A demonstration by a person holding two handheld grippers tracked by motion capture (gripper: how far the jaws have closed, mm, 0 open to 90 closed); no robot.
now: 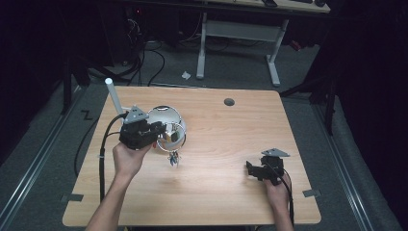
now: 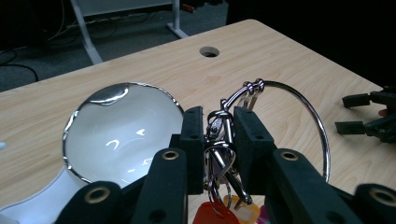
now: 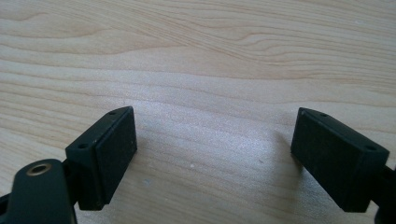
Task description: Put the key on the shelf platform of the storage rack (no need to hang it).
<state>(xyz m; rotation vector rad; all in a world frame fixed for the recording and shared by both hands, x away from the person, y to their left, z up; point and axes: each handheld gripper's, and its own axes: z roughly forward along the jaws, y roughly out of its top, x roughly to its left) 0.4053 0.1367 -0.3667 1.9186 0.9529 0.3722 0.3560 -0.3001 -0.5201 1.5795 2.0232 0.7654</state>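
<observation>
My left gripper (image 1: pixel 162 133) (image 2: pixel 218 128) is shut on a bunch of metal clips and key rings (image 2: pixel 219 140), held a little above the table. A large thin wire ring (image 2: pixel 319 135) loops out from the bunch, and red and yellow tags (image 2: pixel 215 214) hang under it; the dangling end (image 1: pixel 173 157) shows in the high view. Just behind it sits a white bowl (image 1: pixel 162 117) (image 2: pixel 119 135) with a shiny rim and a white handle (image 1: pixel 112 94). My right gripper (image 1: pixel 255 169) (image 3: pixel 215 158) rests low over bare wood at the right, open, with nothing between its jaws.
The wooden table (image 1: pixel 226 144) has a round cable hole (image 1: pixel 229 102) (image 2: pixel 209 51) near its far edge. Beyond it stand the white legs of another desk (image 1: pixel 238 33), with cables on the dark floor. My right gripper (image 2: pixel 369 122) also appears far right in the left gripper view.
</observation>
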